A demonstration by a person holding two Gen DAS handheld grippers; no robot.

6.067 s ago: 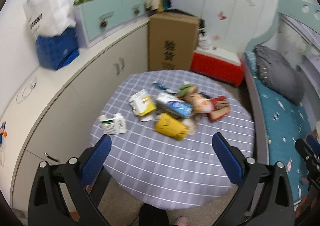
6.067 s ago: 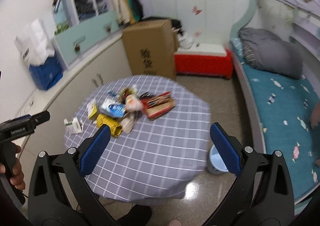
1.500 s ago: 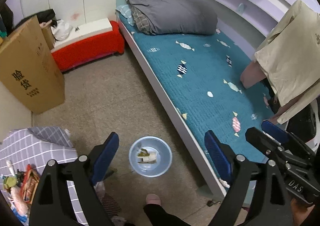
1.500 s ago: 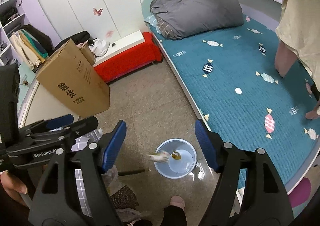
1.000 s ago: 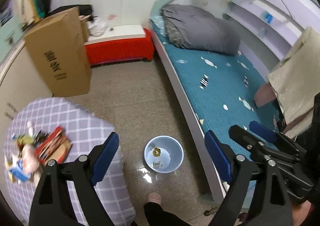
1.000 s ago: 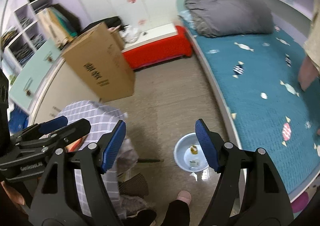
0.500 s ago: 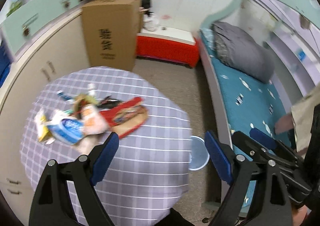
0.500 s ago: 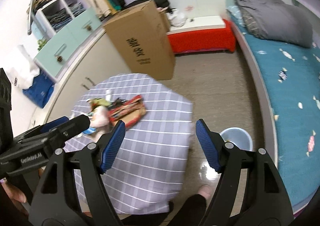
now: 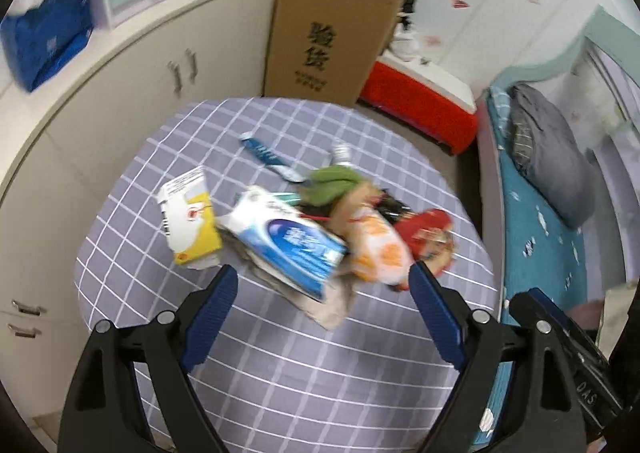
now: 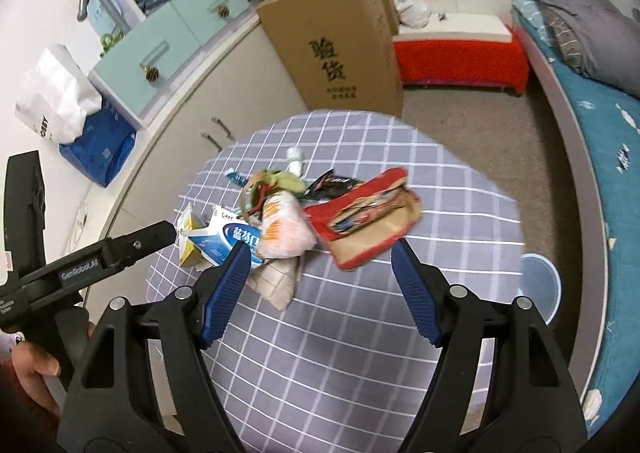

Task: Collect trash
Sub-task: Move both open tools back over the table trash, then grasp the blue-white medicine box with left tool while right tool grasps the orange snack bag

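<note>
Trash pile (image 9: pixel 320 229) heaped on checked table (image 10: pixel 360 353). Blue bin (image 10: pixel 540 285) stood on floor beside it, contents hidden. Left gripper (image 9: pixel 322 301) and right gripper (image 10: pixel 320 273) held spread, nothing gripped.

Curved cream cabinets (image 10: pixel 224 101) meet a cardboard box (image 10: pixel 340 41) — teal bed (image 10: pixel 600 125) opposite.

Matt woven cloth, lilac with white checks, over the desk (image 9: pixel 304 365). Glossy plastic film on the blue-and-white pack (image 9: pixel 288 245) and the orange snack bag (image 10: pixel 282 233). Printed card on the yellow-and-white carton (image 9: pixel 188 219); creased brown paper under the red wrapper (image 10: pixel 364 229). Ribbed blue plastic pads on black matt frames of the left tongs (image 9: pixel 323 281) and right tongs (image 10: pixel 320 257). Smooth pale-blue plastic bin (image 10: pixel 538 285). Plain brown corrugated card on the big box (image 10: pixel 336 41). Shiny polished floor (image 10: pixel 464 117).
</note>
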